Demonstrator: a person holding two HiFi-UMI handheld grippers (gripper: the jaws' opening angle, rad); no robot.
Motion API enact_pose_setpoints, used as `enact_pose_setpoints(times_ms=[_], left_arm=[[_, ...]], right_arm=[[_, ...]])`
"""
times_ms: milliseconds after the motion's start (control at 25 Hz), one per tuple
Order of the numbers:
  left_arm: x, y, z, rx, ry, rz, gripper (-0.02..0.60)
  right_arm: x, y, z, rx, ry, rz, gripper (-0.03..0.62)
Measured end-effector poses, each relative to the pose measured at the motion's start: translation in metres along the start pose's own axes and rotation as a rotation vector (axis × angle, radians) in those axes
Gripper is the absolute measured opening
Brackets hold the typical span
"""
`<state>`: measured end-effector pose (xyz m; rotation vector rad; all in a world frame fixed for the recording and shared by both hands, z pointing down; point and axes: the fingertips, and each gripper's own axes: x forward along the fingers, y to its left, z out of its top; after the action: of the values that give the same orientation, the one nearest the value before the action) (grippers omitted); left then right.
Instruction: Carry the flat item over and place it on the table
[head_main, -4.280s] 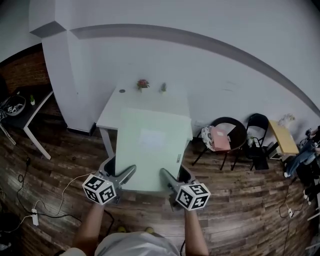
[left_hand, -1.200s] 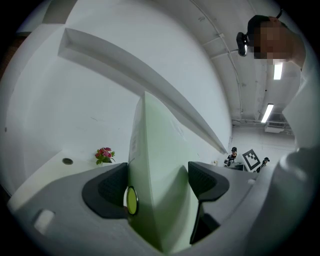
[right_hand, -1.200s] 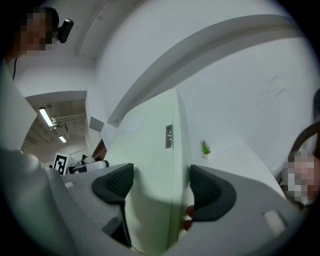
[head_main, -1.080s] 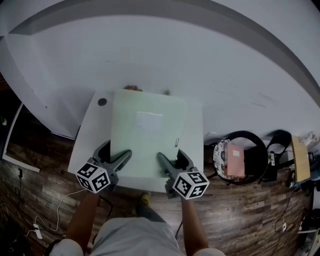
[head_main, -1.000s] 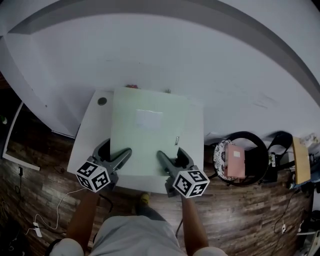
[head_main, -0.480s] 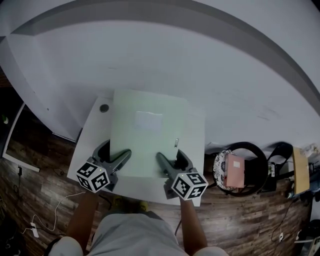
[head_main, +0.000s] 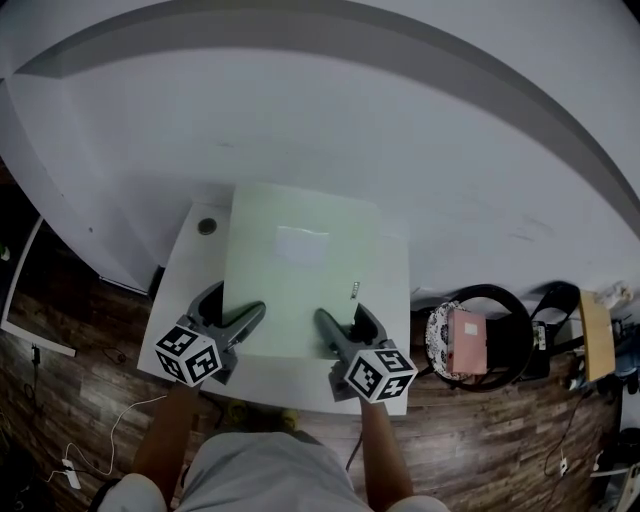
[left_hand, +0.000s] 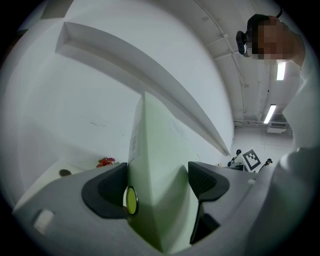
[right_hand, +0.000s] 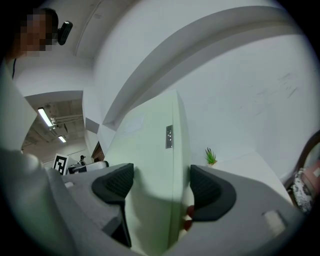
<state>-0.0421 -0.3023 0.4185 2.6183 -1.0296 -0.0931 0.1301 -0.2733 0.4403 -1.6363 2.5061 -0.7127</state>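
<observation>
Head view: pale green flat panel is seen spread over the white table, most of the tabletop covered by it; whether it rests on the top or is held above it cannot be told. Its near edge is gripped by the left gripper near the left corner and by the right gripper near the right corner. A white label is seen on the panel's top face, a dark round spot on the table left of the panel, and a round chair on the wood floor to the right. Left gripper view: panel is seen edge-on, standing between the jaws of the left gripper, which are closed against its two faces; a red flower is seen on the table beyond. Right gripper view: panel again edge-on, clamped between the jaws of the right gripper, with a small metal tag on its edge; a small green plant is seen on the table just right of the panel.
</observation>
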Motion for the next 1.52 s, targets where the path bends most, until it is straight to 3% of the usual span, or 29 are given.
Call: enact_pose_setpoints(times_ms=[600, 1520], left_arm=[[0.010, 0.021, -0.022, -0.059, 0.045, -0.001, 0.376], [0.011, 0.051, -0.106, -0.195, 0.211, 0.037, 0.376]], right_arm=[[0.016, -0.012, -0.018, 0.020, 0.051, -0.032, 0.348], [0.027, -0.039, -0.097, 0.125, 0.219, -0.100, 0.348]])
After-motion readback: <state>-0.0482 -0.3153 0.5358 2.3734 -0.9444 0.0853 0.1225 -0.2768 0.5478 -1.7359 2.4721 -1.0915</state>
